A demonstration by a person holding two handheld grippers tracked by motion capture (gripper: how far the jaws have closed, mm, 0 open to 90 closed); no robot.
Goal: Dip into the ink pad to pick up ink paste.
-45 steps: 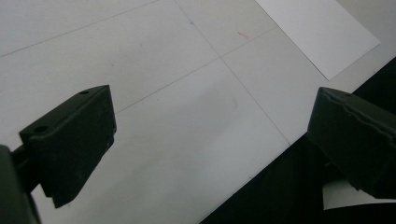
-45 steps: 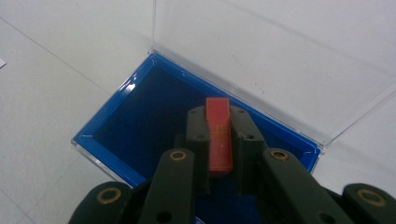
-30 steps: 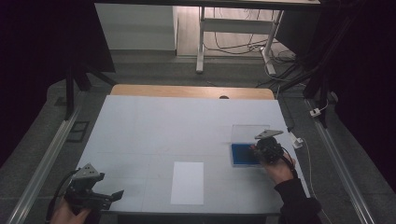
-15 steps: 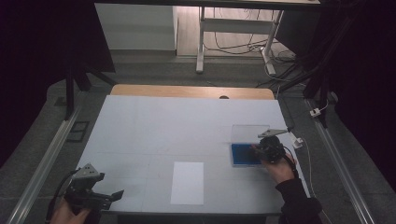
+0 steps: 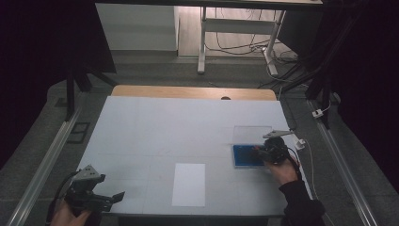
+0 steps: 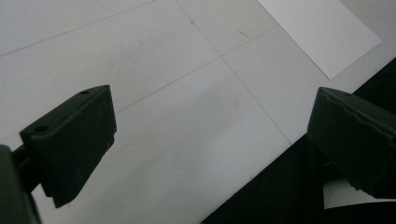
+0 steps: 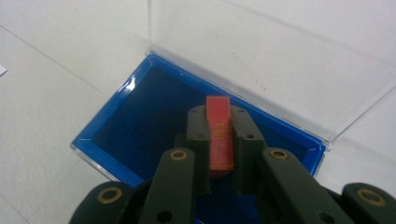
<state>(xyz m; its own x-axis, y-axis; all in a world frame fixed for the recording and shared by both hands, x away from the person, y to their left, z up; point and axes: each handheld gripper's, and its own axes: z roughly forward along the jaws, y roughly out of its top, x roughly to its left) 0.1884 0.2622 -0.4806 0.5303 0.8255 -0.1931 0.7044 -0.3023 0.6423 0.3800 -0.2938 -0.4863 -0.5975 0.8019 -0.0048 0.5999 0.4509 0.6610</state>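
Since the earlier frames the right gripper has shifted only slightly over the open case, its grey plate swinging a little, while the left gripper has kept its place at the near left corner of the surface.

At the left, the left gripper's fingers stand released, wide apart, with nothing between them but the pale surface below. Toward the middle lies one white sheet of paper, flat and near the front edge. At the right sits one blue-lined case, its clear lid hinged back and standing open. Just above the case's dark blue lining, the right gripper's fingers are clenched on a small red block with gold markings, held upright between the pads by its two long flat sides.

The block looks small, light and rigid, probably a stamp or seal; its smooth faces could slip, so the long sides are the place to hold it. The case looks like thin hard plastic, light enough to slide if nudged, and its lid likely brittle at the hinge.

Counted: two grippers, one block, one case, one sheet.
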